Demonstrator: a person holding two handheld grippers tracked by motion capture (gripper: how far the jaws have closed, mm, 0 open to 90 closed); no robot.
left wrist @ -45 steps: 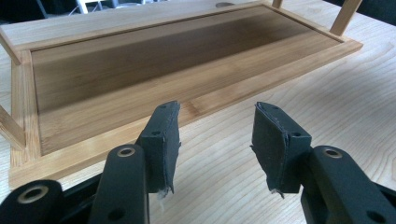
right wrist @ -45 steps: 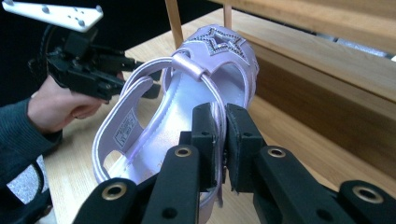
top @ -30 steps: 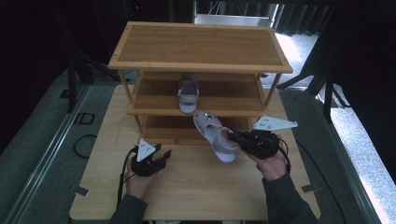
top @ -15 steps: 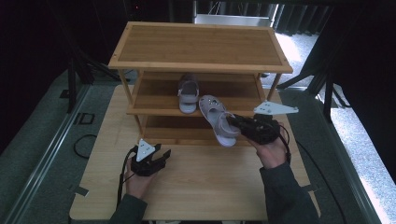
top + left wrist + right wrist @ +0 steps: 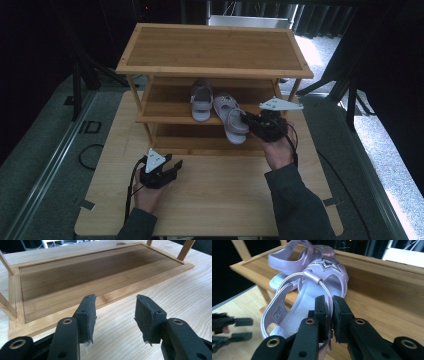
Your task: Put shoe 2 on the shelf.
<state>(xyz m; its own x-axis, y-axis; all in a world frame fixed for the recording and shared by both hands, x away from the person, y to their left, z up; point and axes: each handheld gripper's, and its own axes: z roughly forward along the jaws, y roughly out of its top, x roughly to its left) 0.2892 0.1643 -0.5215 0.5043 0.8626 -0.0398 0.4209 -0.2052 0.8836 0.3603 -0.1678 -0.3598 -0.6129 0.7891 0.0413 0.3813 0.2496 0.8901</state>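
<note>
Over on the left, the left gripper sits low on the table, its fingers spread apart with nothing but bare wood between them, and just beyond their tips lies the bottom shelf of the rack. Moving across to the middle shelf, one lilac sandal is already parked there, toe pointing to the back, so I'd call that half of the pair done. Right beside it comes the second sandal, and this one is not down yet: its toe reaches over the shelf edge while its heel hangs out over the front, tilted, carried in the air. Now the right gripper — its fingers are clenched tight on the sandal's thin heel strap, the strap pinched between the pads, the star-decorated toe strap ahead of the fingertips and the first sandal farther off beyond it, up and to the left in the right gripper view. By my reading, what's left is to push this sandal fully onto the shelf alongside its partner, level it out, let go of the strap and back the hand away.
</note>
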